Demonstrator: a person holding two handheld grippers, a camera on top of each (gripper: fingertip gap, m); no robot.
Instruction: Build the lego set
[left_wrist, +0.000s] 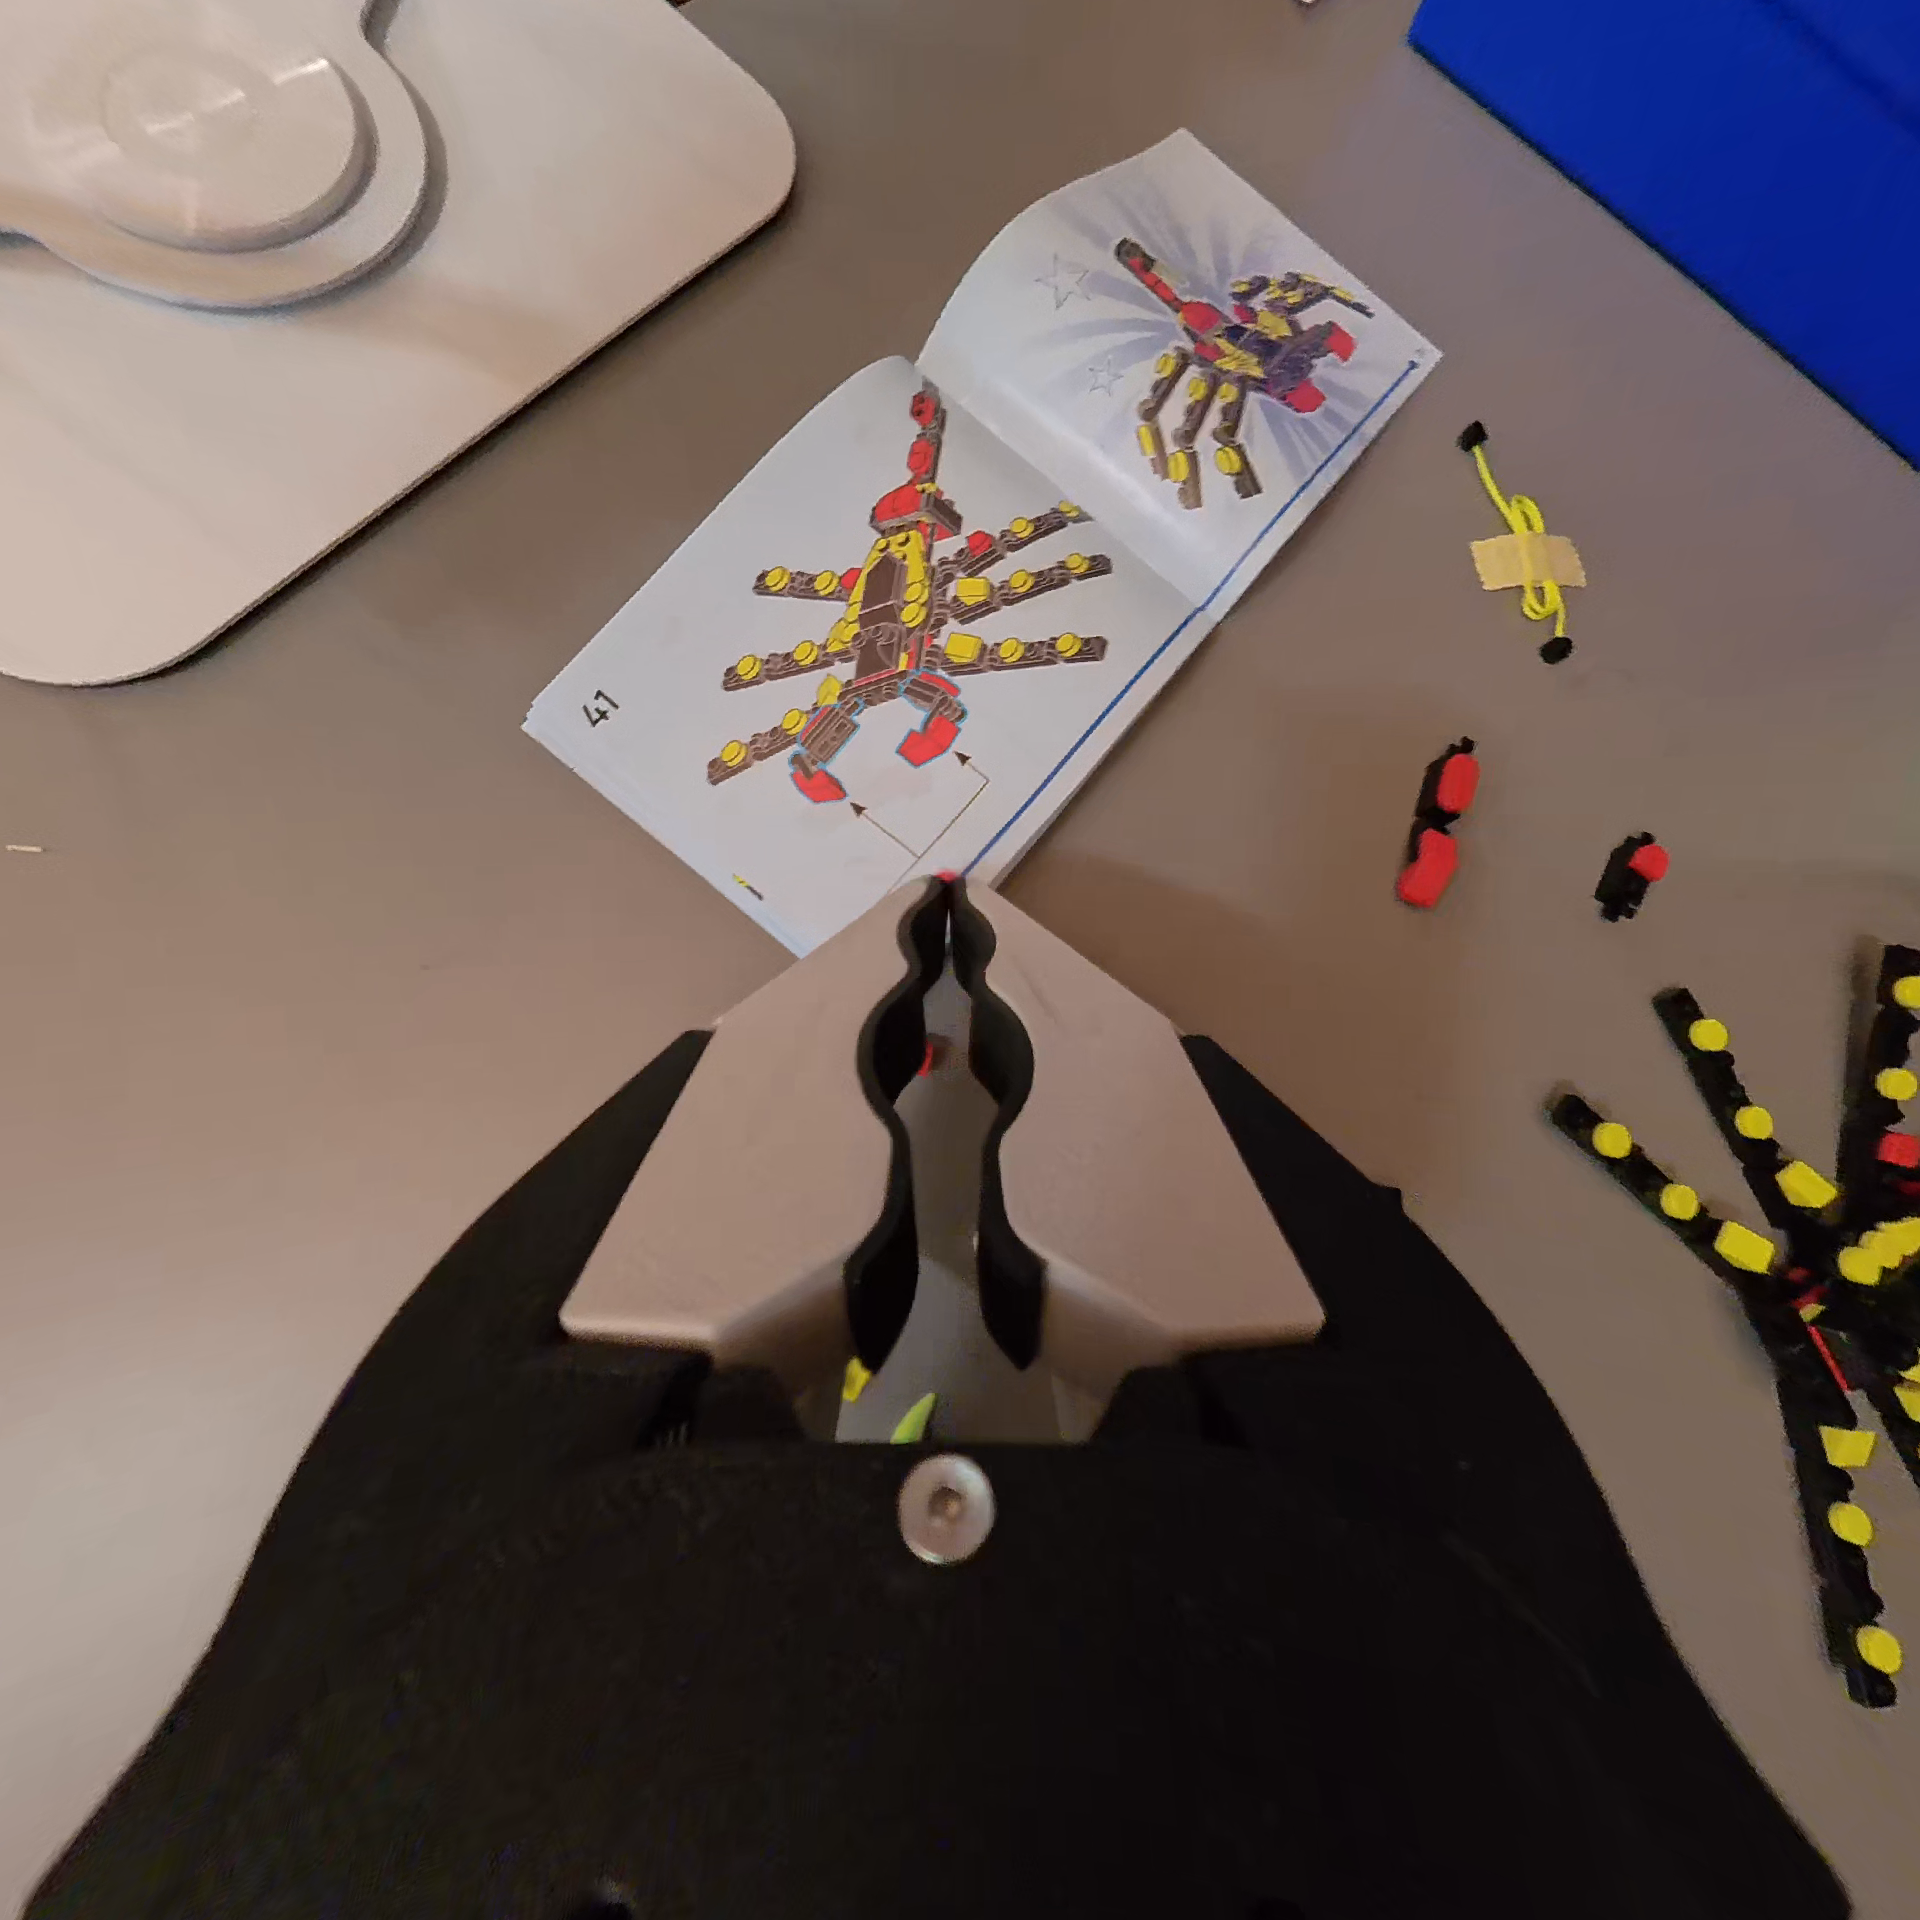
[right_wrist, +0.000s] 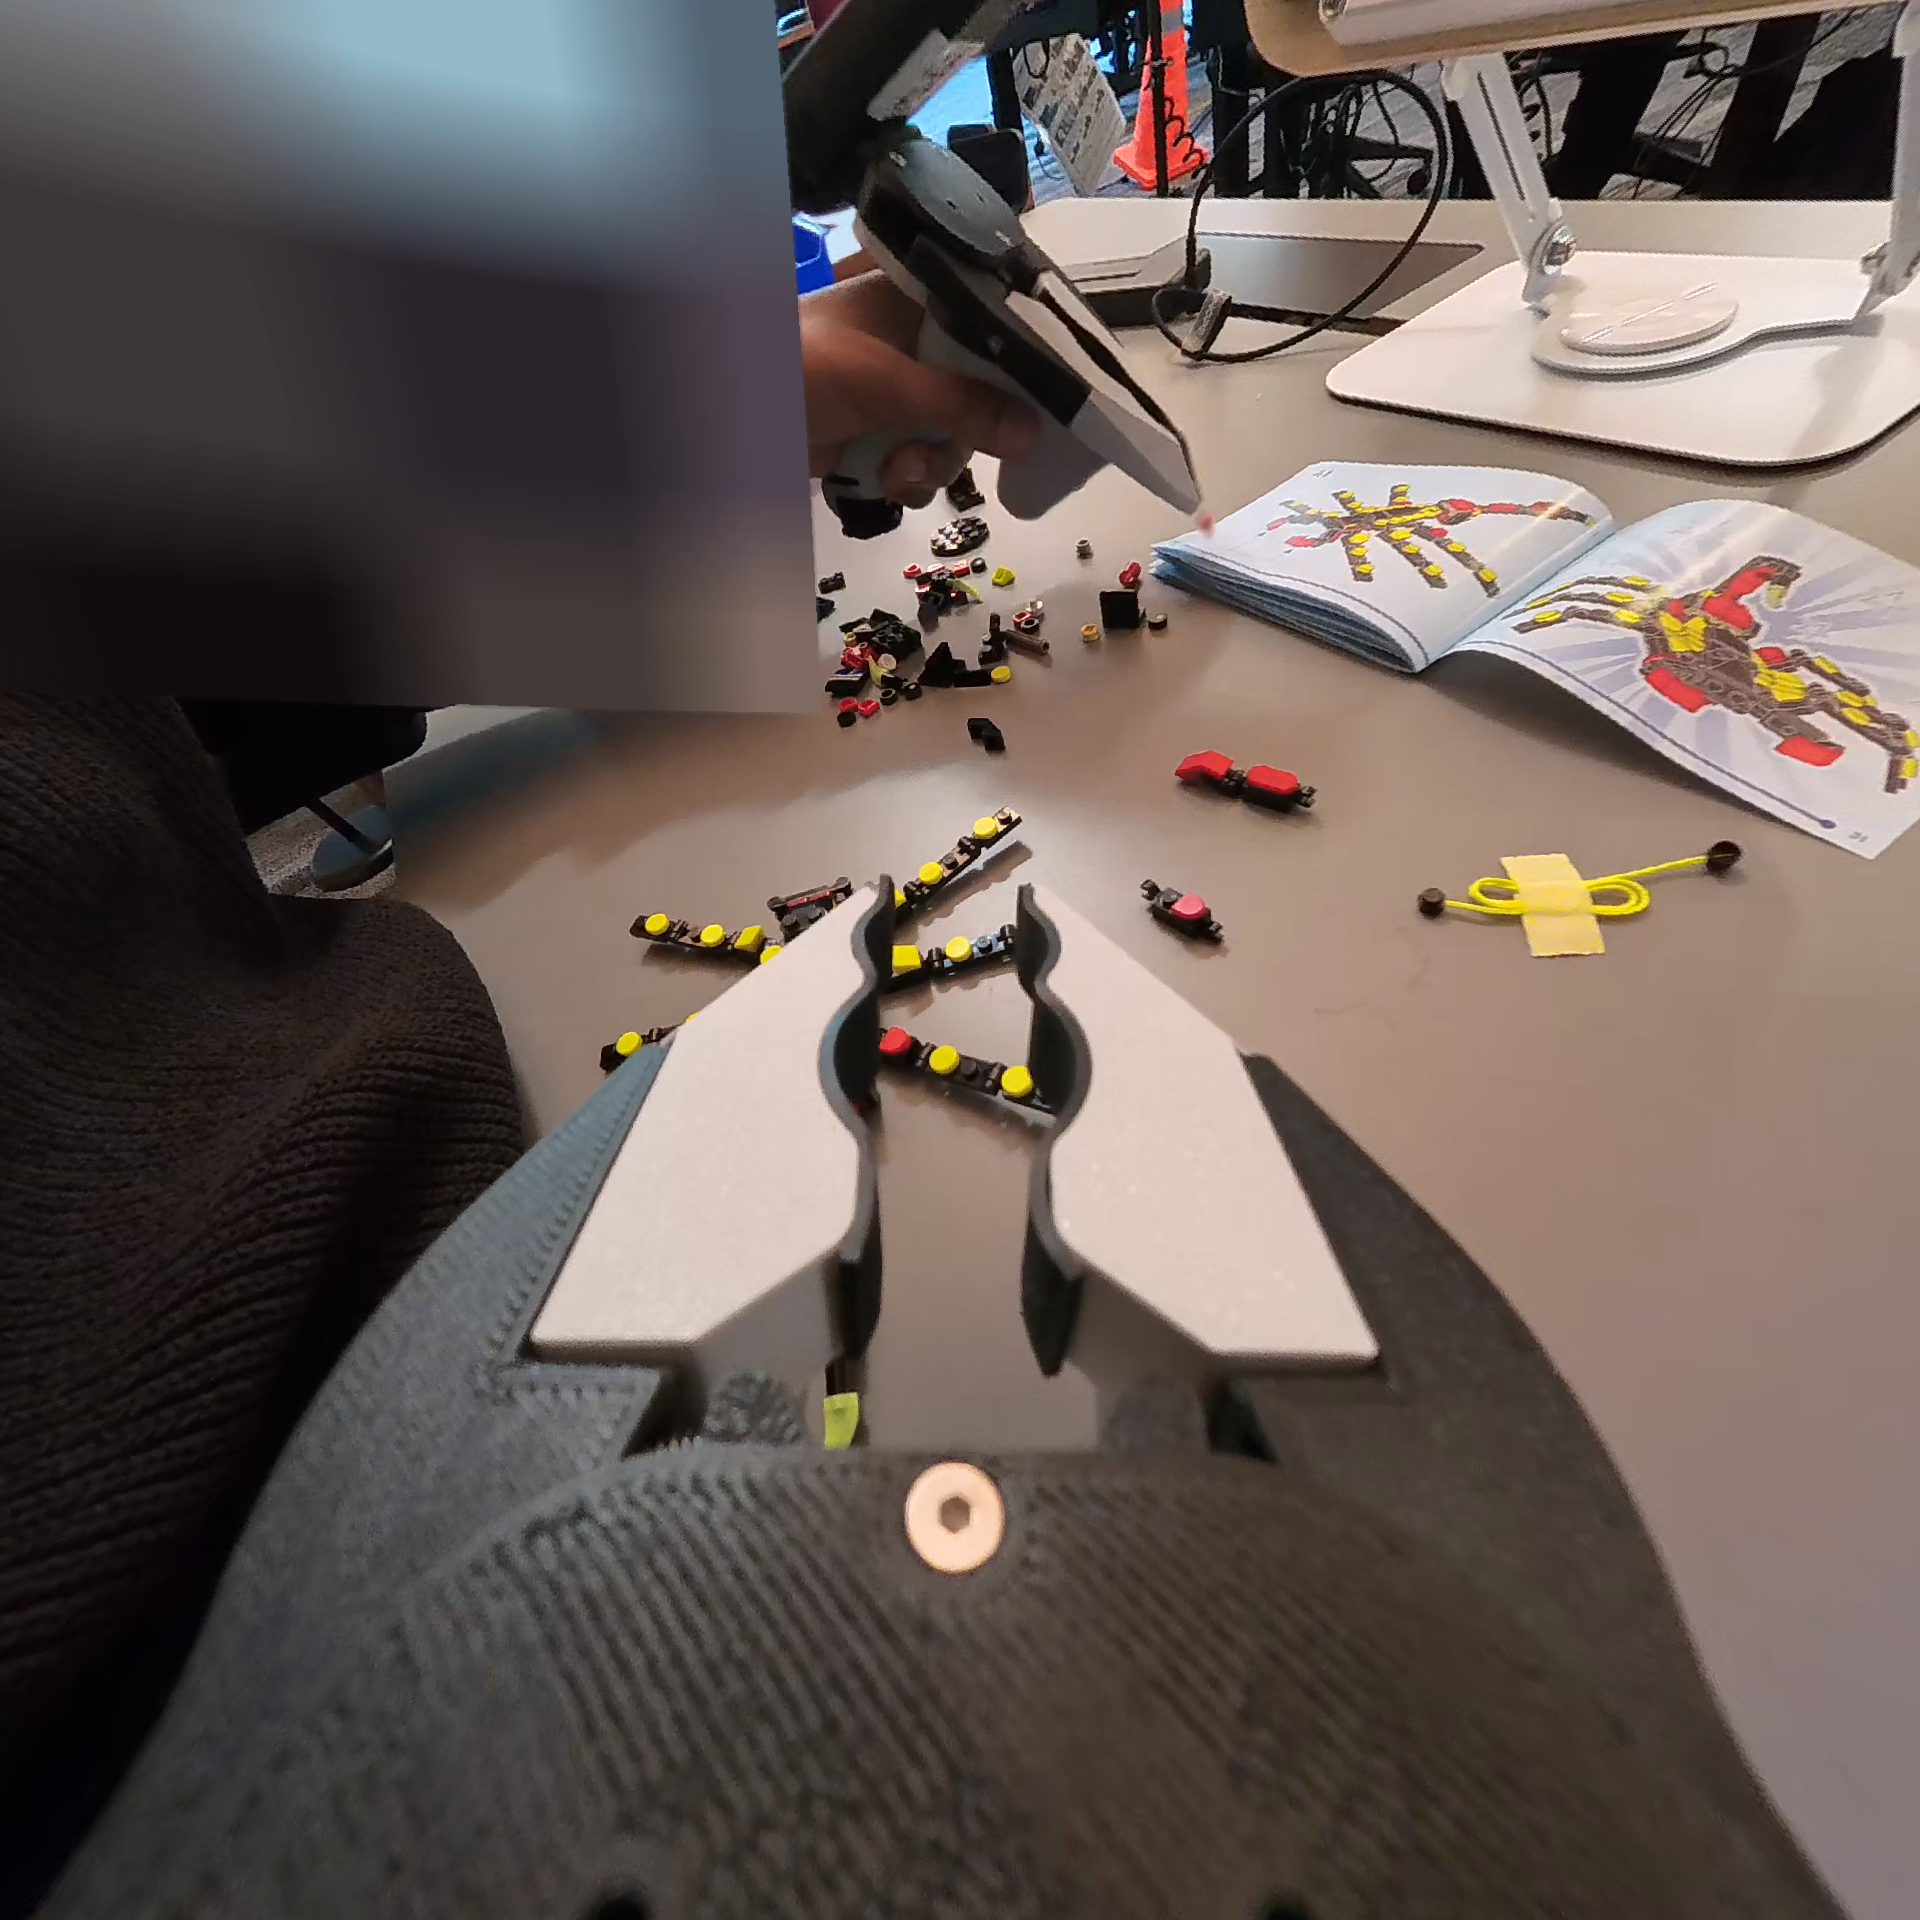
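Pinching a tiny red piece (left_wrist: 947, 879) at its very tips, the left gripper (left_wrist: 948, 886) has its wavy black pads pressed together, and the piece is so small that its shape cannot be made out; in the right wrist view the same gripper (right_wrist: 1195, 509) hangs over the near corner of the open instruction booklet (right_wrist: 1538, 634), with a hand (right_wrist: 914, 395) partly cut off by a blurred patch at the upper left. The right gripper (right_wrist: 956, 904) stands with its pale grey, matte fingers parted and nothing between them, above the black-and-yellow lego model (right_wrist: 935, 956), whose body those fingers largely hide. That model (left_wrist: 1787, 1247) runs off the right edge of the left wrist view as thin black studded legs dotted with round yellow caps. On the smooth grey-brown table (left_wrist: 312, 935) lie a red-and-black claw assembly (right_wrist: 1244, 779), a smaller black piece with a red top (right_wrist: 1184, 909), a yellow cord under a strip of tape (right_wrist: 1553, 899), and a scatter of loose small bricks (right_wrist: 935, 623) too fine to sort. A white stand base (left_wrist: 312, 312) fills the upper left, a blue box (left_wrist: 1714, 156) the upper right.
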